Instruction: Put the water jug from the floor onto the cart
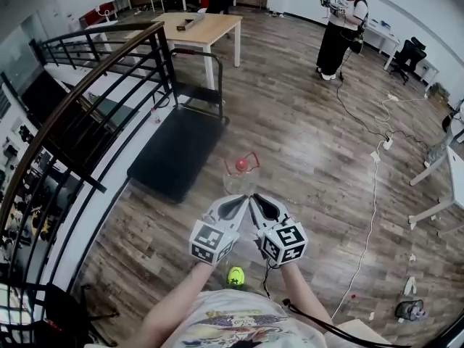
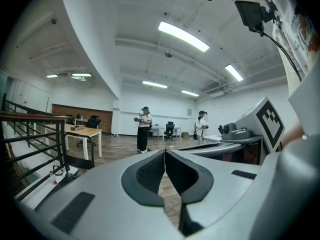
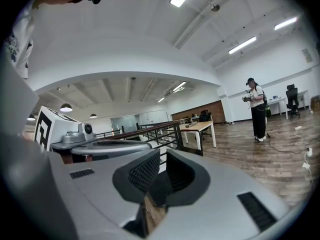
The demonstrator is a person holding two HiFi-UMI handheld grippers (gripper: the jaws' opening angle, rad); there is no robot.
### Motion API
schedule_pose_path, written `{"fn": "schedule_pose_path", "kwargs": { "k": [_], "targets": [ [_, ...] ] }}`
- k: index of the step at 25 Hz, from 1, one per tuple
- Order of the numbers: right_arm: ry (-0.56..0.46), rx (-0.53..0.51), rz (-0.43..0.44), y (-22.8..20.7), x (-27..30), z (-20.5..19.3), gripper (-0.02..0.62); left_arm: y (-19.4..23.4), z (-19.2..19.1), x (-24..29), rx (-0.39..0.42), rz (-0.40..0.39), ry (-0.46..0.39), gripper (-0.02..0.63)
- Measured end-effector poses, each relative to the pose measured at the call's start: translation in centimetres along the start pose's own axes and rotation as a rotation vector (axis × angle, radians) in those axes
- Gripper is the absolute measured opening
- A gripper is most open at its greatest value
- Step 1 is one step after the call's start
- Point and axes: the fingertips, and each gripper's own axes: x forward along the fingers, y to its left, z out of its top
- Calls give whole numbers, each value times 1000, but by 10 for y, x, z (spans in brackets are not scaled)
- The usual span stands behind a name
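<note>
The water jug is clear with a red cap and a red handle. It stands upright on the wood floor, just right of the black flat cart. The cart's upright push handle is at its far end. My left gripper and right gripper are held side by side just short of the jug, tips nearly touching each other. Both are shut and hold nothing. In the left gripper view the dark pads meet; in the right gripper view the pads are together too. Neither gripper view shows the jug.
A black stair railing runs along the left past the cart. A wooden table stands behind the cart. A person with grippers stands at the back right. Cables trail over the floor beside white desks.
</note>
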Motion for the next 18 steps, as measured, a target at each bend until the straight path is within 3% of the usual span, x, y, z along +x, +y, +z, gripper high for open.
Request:
{"fn": "schedule_pose_path", "kwargs": {
  "k": [18],
  "targets": [
    [24, -18, -79, -74, 114, 31, 29, 105, 13, 89, -19, -84, -13, 11]
  ]
}}
